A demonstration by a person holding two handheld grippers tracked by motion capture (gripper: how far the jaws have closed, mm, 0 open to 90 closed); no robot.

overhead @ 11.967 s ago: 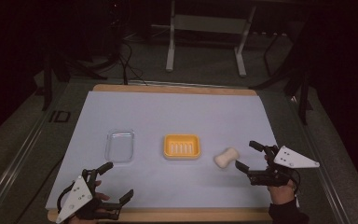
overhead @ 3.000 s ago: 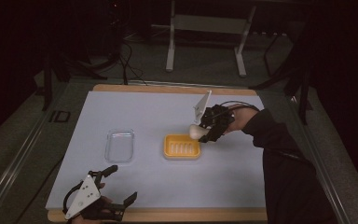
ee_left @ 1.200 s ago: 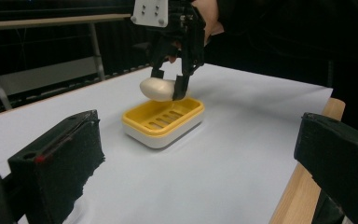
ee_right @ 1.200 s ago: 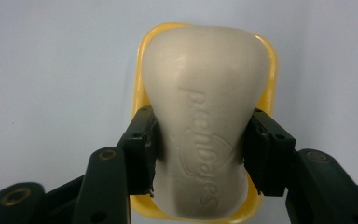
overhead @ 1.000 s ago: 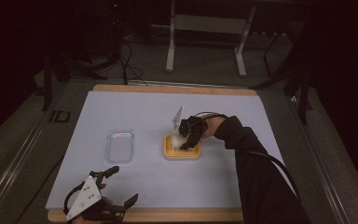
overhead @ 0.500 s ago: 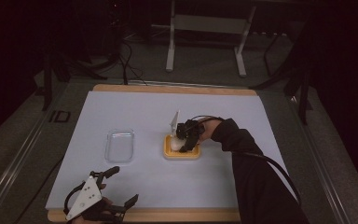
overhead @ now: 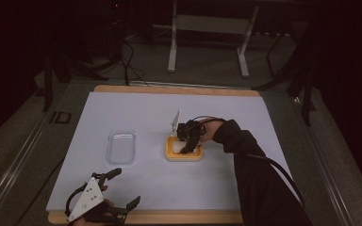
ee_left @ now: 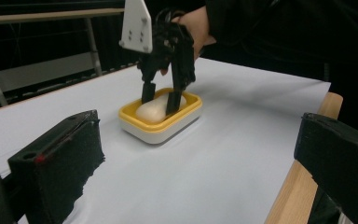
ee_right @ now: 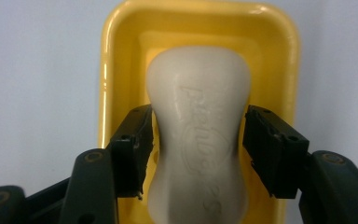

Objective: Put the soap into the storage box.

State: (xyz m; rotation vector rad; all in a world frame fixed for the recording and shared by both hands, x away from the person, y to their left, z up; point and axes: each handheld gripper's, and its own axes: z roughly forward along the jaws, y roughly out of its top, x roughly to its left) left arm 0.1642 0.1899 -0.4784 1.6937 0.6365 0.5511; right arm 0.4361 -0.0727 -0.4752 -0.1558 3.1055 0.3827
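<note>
The soap (ee_right: 199, 140) lies in the yellow dish (ee_right: 121, 56), its long way along the dish, with raised lettering on top. My right gripper (ee_right: 198, 147) points down over it, a jaw on either side of its narrow waist; the jaws have just been opening, and both pads now stand just clear of the soap, so I am no longer clamping it. From the high view my right gripper (overhead: 187, 143) sits over the dish (overhead: 184, 155) near the middle of the white table (overhead: 136, 108), my sleeve reaching in from the lower right. The left gripper view shows the soap (ee_left: 151, 111) resting low inside the dish (ee_left: 161, 126), with the right gripper (ee_left: 161, 100) straddling it. A clear tray (overhead: 121, 147) lies well to the left of the dish. My left gripper (overhead: 115, 193) rests at the table's near edge, jaws spread wide with nothing between them.
</note>
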